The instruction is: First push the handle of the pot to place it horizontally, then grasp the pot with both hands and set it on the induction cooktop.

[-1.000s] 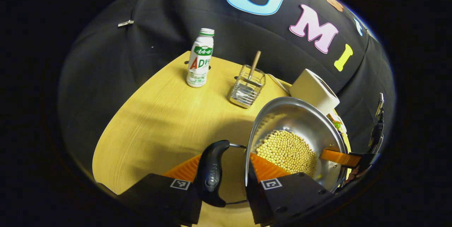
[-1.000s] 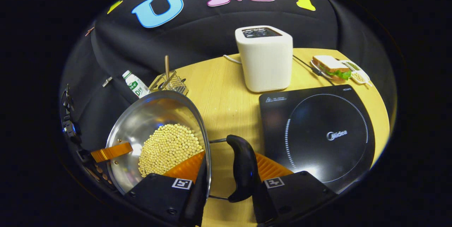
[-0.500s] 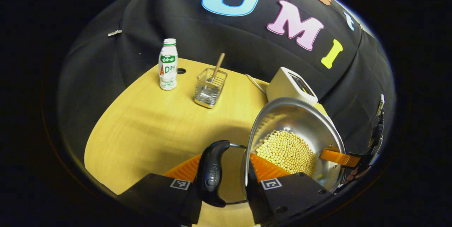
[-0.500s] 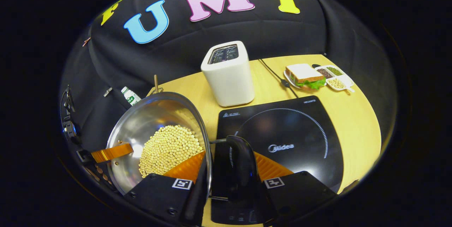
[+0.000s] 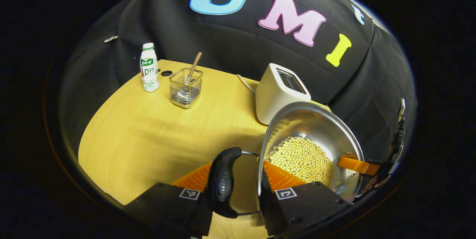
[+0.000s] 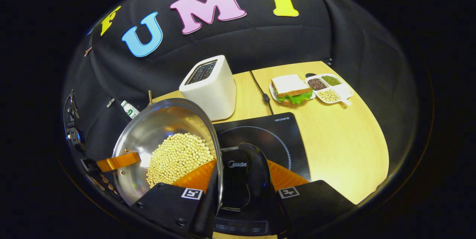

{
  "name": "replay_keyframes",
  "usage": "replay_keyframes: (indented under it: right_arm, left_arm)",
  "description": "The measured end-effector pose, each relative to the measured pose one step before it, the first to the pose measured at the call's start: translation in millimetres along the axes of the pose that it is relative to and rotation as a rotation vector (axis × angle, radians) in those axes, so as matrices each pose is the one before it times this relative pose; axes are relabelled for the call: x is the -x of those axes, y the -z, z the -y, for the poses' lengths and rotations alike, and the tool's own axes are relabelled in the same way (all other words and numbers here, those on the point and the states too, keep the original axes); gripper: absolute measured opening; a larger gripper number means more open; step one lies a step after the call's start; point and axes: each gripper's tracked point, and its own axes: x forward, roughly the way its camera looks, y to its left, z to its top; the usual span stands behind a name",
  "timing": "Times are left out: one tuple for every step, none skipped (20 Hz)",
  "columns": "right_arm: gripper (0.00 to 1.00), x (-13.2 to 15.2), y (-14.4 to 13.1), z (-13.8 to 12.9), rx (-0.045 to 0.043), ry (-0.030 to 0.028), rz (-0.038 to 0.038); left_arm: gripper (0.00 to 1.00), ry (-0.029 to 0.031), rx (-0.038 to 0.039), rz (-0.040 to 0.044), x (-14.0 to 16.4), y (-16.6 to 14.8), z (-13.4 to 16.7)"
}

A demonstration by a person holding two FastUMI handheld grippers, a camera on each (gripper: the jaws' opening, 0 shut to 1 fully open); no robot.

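Observation:
A steel pot [image 5: 316,123] holding pale beans [image 5: 301,159] hangs off the table between both grippers. In the left gripper view my left gripper [image 5: 238,179] is shut on the pot: one orange finger is inside the wall, the other outside the black side handle [image 5: 223,179]. The right gripper's orange finger [image 5: 353,164] shows at the far rim. In the right gripper view my right gripper [image 6: 241,177] clamps the pot [image 6: 156,127] at its other black handle [image 6: 256,179]. The black induction cooktop [image 6: 267,135] lies directly under that handle.
A white toaster [image 6: 210,86] stands just behind the pot and cooktop, its cable [image 6: 260,90] running back. A sandwich plate [image 6: 292,88] and a divided dish [image 6: 329,84] sit far right. A bottle [image 5: 148,68] and wire basket [image 5: 185,88] stand at the far left of the table [image 5: 148,135].
Both grippers have carried the pot to the right, still clamped. The cooktop has slid under the pot's right handle; the toaster now sits close behind the pot.

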Motion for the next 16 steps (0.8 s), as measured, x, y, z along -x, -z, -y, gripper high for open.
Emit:
replay_keyframes:
  right_arm:
    - [0.58, 1.04, -2.21, 8.18, -0.00337, 0.00317, 0.00083]
    - [0.58, 0.52, -1.77, 8.0, -0.00363, 0.00281, 0.00079]
    - [0.58, 0.9, -2.64, 6.87, -0.00337, 0.00281, 0.0013]
    - [0.58, -0.44, -0.95, 5.46, -0.0039, 0.00295, 0.00002]
    - [0.58, -0.23, -1.46, 5.23, -0.00327, 0.0022, -0.00024]
    - [0.58, 0.45, -1.63, 5.14, -0.00254, 0.00231, 0.00034]
    - [0.58, -0.69, -1.75, 4.5, -0.00195, 0.00281, 0.00049]
    - [0.54, -0.61, -1.4, 4.99, -0.00242, 0.00266, 0.00013]
    - [0.58, -1.15, -1.09, 4.06, -0.00325, 0.00215, -0.00082]
    - [0.58, -0.82, -0.55, 4.21, -0.00245, 0.00238, -0.00236]
    - [0.58, -1.32, -0.56, 3.38, -0.00165, 0.00291, -0.00157]
    - [0.58, -0.65, -0.46, 3.58, -0.00057, 0.00355, -0.00114]
    - [0.58, -1.52, -0.71, 3.83, -0.00053, 0.00364, -0.00114]
    - [0.58, -1.42, -0.75, 2.95, -0.00208, 0.00303, -0.00197]
    - [0.58, -3.44, -0.31, 5.43, -0.00126, 0.00236, -0.00173]
    - [0.58, -2.15, 0.18, 4.14, -0.00126, 0.00379, -0.00136]
  left_arm:
    - [0.58, 0.00298, -0.00184, -0.00143, -3.57, 1.86, 6.29]
    - [0.58, 0.00193, -0.00211, -0.00148, -2.69, 0.05, 7.46]
    - [0.58, 0.00209, -0.00323, -0.00074, -1.89, 0.88, 7.61]
    - [0.58, 0.00198, -0.00337, -0.00112, -2.5, 0.03, 6.98]
    - [0.58, 0.00193, -0.00219, -0.0016, -2.36, 0.23, 4.95]
    - [0.58, 0.00224, -0.00201, -0.00151, -2.92, -0.39, 5.4]
    - [0.58, 0.00233, -0.00191, -0.00191, -2.76, -0.3, 5.07]
    - [0.58, 0.00195, -0.00125, -0.00174, -2.88, 0.75, 4.69]
    - [0.58, 0.00143, -0.00295, -0.00184, -2.76, -0.02, 3.64]
    - [0.58, 0.00217, -0.00271, -0.00103, -2.7, -0.18, 3.08]
    - [0.58, 0.00291, -0.00115, -0.00048, -3.43, 0.94, 4.04]
    - [0.58, 0.00287, -0.00038, -0.00285, -3.1, 0.44, 2.96]
    - [0.58, 0.00254, 0.00144, -0.00324, -3.41, 0.84, 2.37]
    - [0.58, 0.0026, 0.00086, -0.00193, -2.77, 0.37, 2.21]
    - [0.58, 0.00271, -0.00016, -0.00124, -3.55, 1.49, 2.22]
    - [0.58, 0.00224, 0.00073, -0.00418, -3.42, 1.2, 1.75]
